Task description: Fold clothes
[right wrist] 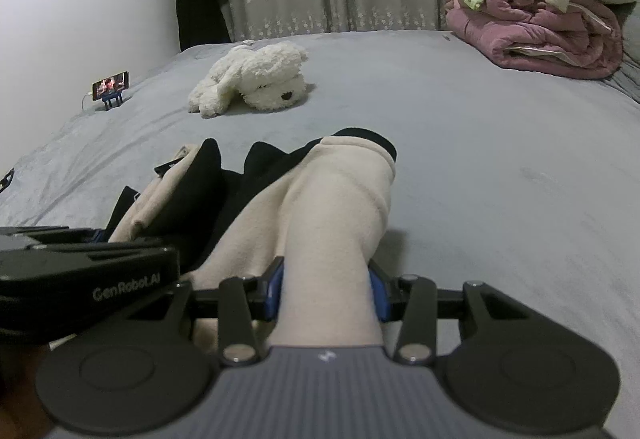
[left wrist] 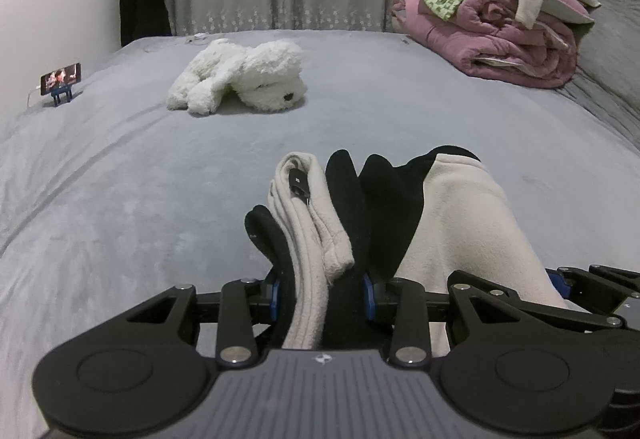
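Left gripper (left wrist: pixel 324 297) pinched the cream-and-black garment (left wrist: pixel 452 215); right gripper (right wrist: pixel 328 293) clamped its cream part, above the bed (left wrist: pixel 120 179).

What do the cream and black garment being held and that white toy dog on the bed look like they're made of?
The garment looks like soft fleece: matte, slightly napped cream outside, black lining, thick rounded folds. The toy dog looks like curly synthetic plush, with a fluffy, tufted white pile. The bed cover seems short velvety fabric, showing brushed streaks. Exact fibres can't be told.
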